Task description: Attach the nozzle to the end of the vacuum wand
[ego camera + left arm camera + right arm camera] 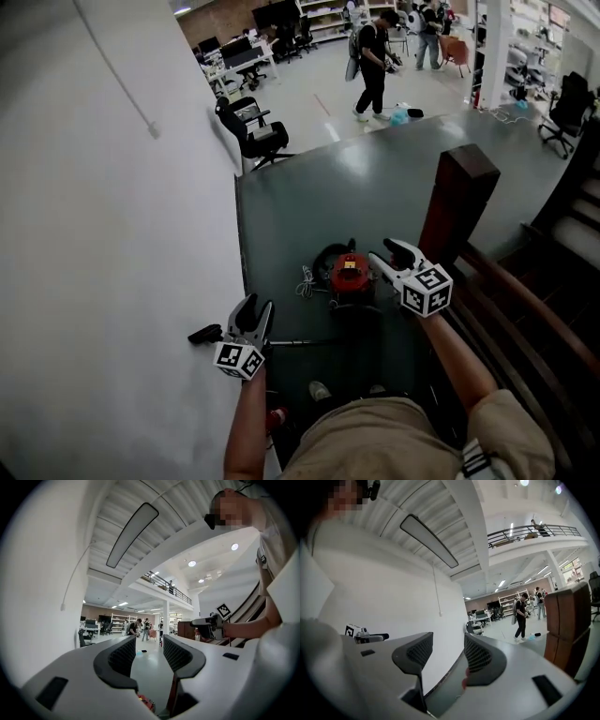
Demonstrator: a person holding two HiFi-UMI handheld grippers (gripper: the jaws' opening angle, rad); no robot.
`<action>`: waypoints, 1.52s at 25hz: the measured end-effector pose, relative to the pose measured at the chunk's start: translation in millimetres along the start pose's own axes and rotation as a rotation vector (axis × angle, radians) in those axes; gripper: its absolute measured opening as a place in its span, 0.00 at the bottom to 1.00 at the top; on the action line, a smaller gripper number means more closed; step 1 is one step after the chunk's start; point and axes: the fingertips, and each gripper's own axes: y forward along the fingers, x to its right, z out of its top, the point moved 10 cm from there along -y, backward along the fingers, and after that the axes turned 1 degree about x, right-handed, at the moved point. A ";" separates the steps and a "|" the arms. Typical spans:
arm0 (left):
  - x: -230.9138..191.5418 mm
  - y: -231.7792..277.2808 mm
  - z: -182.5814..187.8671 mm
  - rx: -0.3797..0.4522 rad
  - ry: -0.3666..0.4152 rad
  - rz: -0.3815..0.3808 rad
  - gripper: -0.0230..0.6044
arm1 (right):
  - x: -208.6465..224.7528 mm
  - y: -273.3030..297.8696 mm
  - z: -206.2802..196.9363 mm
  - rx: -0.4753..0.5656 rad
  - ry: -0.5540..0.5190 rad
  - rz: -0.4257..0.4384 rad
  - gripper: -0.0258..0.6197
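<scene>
Left gripper [253, 307] and right gripper [391, 251] are hovering over the vacuum [351, 274], jaws spread, gripping nothing

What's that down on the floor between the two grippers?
In the head view, a red vacuum cleaner sits on the dark floor, showing between the left gripper and the right gripper, nearer the right one.

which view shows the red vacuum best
The head view: the red vacuum sits nearly whole on the dark floor, seen from above. The left gripper view catches only a red sliver near its bottom edge; the right gripper view shows a small reddish patch that I can't identify.
</scene>
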 end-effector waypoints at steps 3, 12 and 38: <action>18.6 8.9 -2.3 0.015 0.009 -0.003 0.32 | 12.1 -27.8 0.1 0.042 -0.026 -0.021 0.34; 68.4 23.9 -76.6 -0.132 -0.049 0.012 0.32 | 51.5 -80.0 -39.2 0.021 0.057 -0.070 0.33; 112.4 27.3 -119.3 -0.197 -0.070 0.022 0.32 | 36.5 -91.5 -72.8 -0.058 0.063 -0.010 0.23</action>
